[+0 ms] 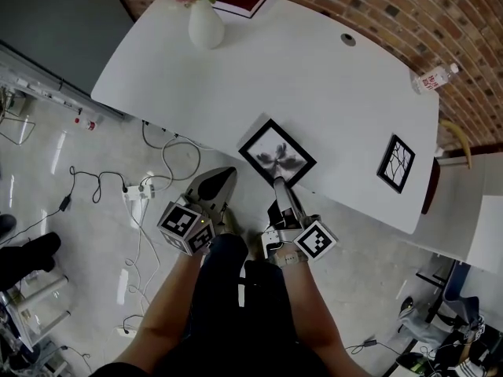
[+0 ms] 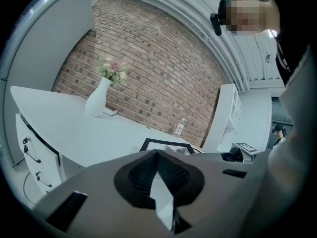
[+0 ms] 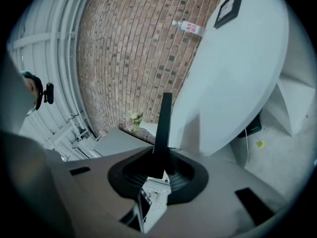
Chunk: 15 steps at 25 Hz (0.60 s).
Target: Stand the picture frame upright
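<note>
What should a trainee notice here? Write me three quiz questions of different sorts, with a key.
1. Which gripper grips the picture frame at the near edge of the table?
2. What stands at the table's far corner? A: a vase of flowers. B: a lamp. C: a mug.
3. True or false: the left gripper is shut with nothing in it.
Key: 1, the right gripper. 2, A. 3, true.
</note>
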Tool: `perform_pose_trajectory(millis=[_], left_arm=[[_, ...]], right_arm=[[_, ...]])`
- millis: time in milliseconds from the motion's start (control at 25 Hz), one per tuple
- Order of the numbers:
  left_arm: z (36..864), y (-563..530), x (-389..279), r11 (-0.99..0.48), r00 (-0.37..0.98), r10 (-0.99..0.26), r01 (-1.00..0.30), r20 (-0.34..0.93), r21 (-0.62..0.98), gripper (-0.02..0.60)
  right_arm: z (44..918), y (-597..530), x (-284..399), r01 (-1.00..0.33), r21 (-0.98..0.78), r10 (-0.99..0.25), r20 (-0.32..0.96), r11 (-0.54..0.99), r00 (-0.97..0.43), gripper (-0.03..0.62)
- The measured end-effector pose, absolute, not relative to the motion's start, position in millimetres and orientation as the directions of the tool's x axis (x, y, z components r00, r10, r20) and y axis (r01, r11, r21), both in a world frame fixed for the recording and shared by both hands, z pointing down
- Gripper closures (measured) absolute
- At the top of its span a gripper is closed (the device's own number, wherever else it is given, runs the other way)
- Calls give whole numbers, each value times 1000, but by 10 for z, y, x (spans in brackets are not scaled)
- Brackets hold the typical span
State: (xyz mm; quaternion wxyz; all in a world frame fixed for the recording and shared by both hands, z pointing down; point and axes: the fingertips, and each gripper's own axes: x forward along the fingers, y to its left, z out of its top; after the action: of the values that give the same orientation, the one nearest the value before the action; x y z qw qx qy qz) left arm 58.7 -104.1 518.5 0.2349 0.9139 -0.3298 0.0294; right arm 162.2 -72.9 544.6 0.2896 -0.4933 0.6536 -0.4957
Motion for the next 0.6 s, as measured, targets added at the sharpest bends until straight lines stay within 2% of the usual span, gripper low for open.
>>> perform_pose_trajectory(millis=[600], left_arm=[[4951, -1590, -202, -653, 748, -638, -651, 182, 387, 580]], right_arm=[[5282, -1283, 880, -393, -919, -903, 146, 27, -404, 520]])
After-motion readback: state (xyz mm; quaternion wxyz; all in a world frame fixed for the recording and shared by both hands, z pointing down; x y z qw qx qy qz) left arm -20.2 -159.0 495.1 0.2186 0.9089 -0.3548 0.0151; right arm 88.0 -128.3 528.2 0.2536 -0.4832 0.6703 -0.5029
